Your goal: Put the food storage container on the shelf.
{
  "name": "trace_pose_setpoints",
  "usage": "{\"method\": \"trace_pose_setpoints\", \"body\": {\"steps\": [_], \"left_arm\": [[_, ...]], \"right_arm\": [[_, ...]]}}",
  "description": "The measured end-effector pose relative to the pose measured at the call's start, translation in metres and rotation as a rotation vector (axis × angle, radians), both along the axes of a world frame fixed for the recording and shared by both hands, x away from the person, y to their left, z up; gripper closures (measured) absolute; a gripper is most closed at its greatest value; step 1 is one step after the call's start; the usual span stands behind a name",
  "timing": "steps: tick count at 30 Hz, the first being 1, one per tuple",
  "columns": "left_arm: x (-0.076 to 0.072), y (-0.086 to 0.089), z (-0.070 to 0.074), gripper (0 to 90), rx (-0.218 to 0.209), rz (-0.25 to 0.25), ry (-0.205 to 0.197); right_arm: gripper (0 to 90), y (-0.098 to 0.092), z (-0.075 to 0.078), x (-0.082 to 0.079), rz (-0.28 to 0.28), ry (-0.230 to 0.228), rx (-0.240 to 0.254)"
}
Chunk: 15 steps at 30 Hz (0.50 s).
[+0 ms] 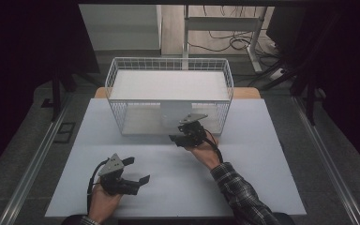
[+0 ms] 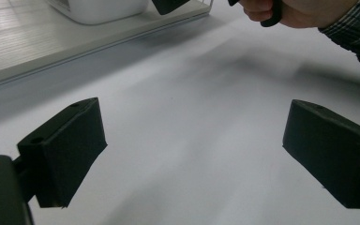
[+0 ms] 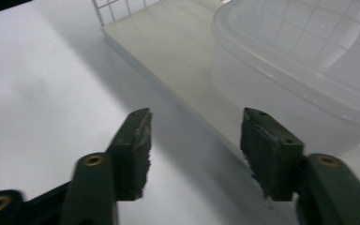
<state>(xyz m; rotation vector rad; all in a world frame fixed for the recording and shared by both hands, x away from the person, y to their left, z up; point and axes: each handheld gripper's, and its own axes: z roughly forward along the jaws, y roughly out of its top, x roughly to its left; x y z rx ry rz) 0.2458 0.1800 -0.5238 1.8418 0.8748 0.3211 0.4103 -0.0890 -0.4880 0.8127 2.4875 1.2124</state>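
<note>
The right tool [image 1: 178,137], half open and empty, sits just before the plastic container [image 3: 304,70] in the wire basket [image 1: 168,63], apparently releasing it; the left tool [image 1: 138,171] waits wide.

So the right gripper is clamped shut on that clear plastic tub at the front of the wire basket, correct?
Not quite. The right gripper is open, its jaws apart with nothing between them; the plastic tub sits just beyond, at the front of the wire basket. The right gripper view shows this.
</note>
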Motion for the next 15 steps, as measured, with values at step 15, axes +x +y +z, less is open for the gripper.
{"method": "trace_pose_setpoints", "body": {"steps": [15], "left_arm": [[0.001, -0.002, -0.002, 4.4, 0.006, -0.014, 0.009]], "right_arm": [[11.6, -0.012, 0.001, -0.013, 0.028, 0.030, 0.030]]}}
